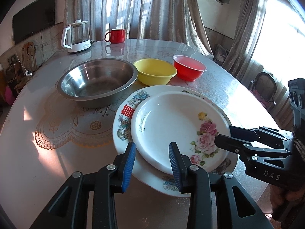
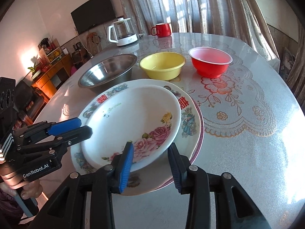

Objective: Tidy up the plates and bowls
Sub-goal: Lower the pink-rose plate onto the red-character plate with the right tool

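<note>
The rose plate [image 1: 171, 126] sits stacked on the bigger patterned plate [image 1: 124, 114] near the worktop [image 1: 57, 118] edge, probably nested to save space. Both the left gripper [image 1: 152, 152] and right gripper [image 2: 150, 152] have jaws partly apart around its rim, seemingly not pinching. Bowls behind, curtains beyond.

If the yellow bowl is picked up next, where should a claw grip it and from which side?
Grip the yellow bowl by its flared rim on the near side, one finger inside and one outside. It stands upright and open, the steel bowl crowds its left, and the stacked plates lie just in front, so come from above.
</note>
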Available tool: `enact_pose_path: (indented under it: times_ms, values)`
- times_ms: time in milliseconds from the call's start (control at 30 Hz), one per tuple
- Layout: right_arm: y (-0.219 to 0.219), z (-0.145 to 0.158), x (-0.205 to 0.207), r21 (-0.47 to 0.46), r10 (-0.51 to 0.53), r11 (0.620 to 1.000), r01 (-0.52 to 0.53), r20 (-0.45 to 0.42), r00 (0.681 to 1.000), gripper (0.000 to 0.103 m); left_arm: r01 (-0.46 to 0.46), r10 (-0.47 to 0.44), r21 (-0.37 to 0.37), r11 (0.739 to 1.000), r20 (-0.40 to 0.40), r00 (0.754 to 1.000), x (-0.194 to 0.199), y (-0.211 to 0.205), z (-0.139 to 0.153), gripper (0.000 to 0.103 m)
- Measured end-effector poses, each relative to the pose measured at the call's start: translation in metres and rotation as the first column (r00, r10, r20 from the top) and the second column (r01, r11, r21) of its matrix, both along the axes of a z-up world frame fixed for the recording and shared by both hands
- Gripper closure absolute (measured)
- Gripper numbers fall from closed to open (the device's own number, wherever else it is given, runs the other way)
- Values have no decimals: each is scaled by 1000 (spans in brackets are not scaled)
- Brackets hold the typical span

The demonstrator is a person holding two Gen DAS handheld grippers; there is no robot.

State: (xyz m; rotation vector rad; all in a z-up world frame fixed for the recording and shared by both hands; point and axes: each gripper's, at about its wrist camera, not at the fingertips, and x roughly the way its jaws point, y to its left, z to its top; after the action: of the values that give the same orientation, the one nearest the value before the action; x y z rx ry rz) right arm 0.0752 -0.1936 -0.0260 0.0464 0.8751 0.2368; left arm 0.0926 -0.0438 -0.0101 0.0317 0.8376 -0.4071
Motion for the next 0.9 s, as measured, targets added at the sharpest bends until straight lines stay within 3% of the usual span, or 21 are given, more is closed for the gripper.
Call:
enact_pose_path:
  times_ms: [100,367,900]
  values:
    - [2,1,-3,-29,2,1000,-2,10,1000,65,-4,4,4,1000,2,1000,0,1,0,66]
    - [-13,2,1,20,-55,998,54,27,998,65,-8,7,11,1000,11,1000,-3,3,0,65]
    - [1,-2,5,3,-33,999,33,29,999,66,-5,5,12,1000,14,1000,-4,3,-1,63]
